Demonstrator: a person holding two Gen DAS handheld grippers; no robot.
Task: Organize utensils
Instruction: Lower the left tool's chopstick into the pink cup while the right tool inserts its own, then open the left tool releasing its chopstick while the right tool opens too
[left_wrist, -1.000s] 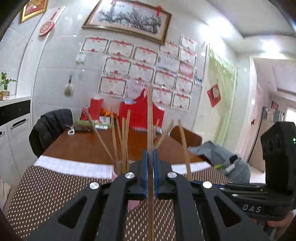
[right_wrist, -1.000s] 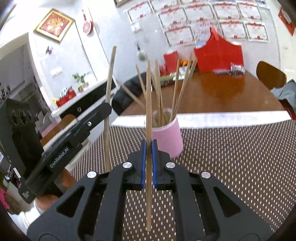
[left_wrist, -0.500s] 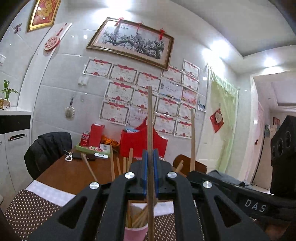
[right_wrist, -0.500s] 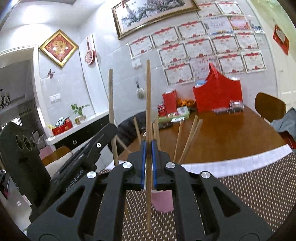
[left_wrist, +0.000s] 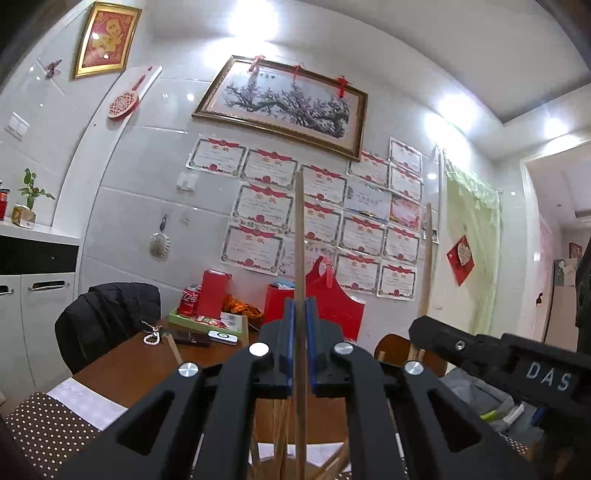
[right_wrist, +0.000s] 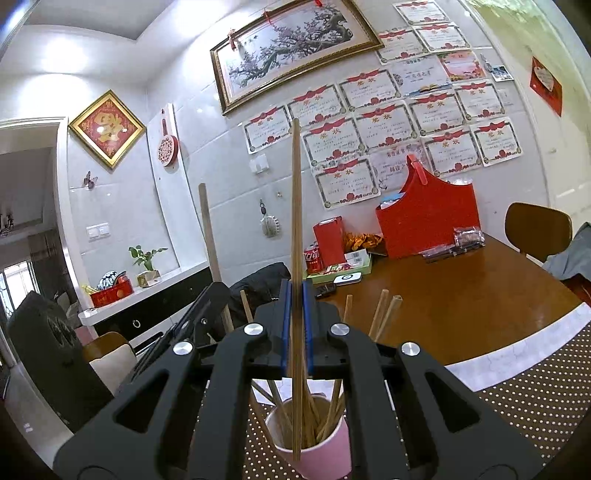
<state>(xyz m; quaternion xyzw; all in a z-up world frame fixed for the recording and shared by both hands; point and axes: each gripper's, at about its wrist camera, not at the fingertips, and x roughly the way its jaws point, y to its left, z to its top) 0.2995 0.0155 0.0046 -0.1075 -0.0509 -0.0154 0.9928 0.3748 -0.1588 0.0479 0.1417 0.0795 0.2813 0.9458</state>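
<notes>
Left claw (left_wrist: 300, 354) clamped on a single chopstick (left_wrist: 300, 258), blue pads pressed flat to both sides of it. Stick held upright, upper end rising against the certificates on the wall, lower end running down between the black arms and out past the bottom edge of the left view. Underneath, only a few slanted sticks and a sliver of rim visible; whether the held tip sits inside the cup cannot be told from here.

Right claw (right_wrist: 296, 328) likewise closed tight on a second chopstick (right_wrist: 295, 221), also upright. Lower tip of that one hanging over the mouth of the pink cup (right_wrist: 325, 456), at or just above the near rim; touching or apart cannot be told. Inside the cup, a bundle of other chopsticks (right_wrist: 380, 314), leaning outward in different directions, tops fanned past the claw's arms.

Cup standing on a brown dotted mat (right_wrist: 524, 398) laid over the wooden counter (right_wrist: 461, 295). Left tool seen at the left of the right view, gripping its stick just beside the cup. Further back on the counter, well apart from the cup: a red bag (right_wrist: 428, 221), a soda can (right_wrist: 313, 258) and a green tray (right_wrist: 354, 266).
</notes>
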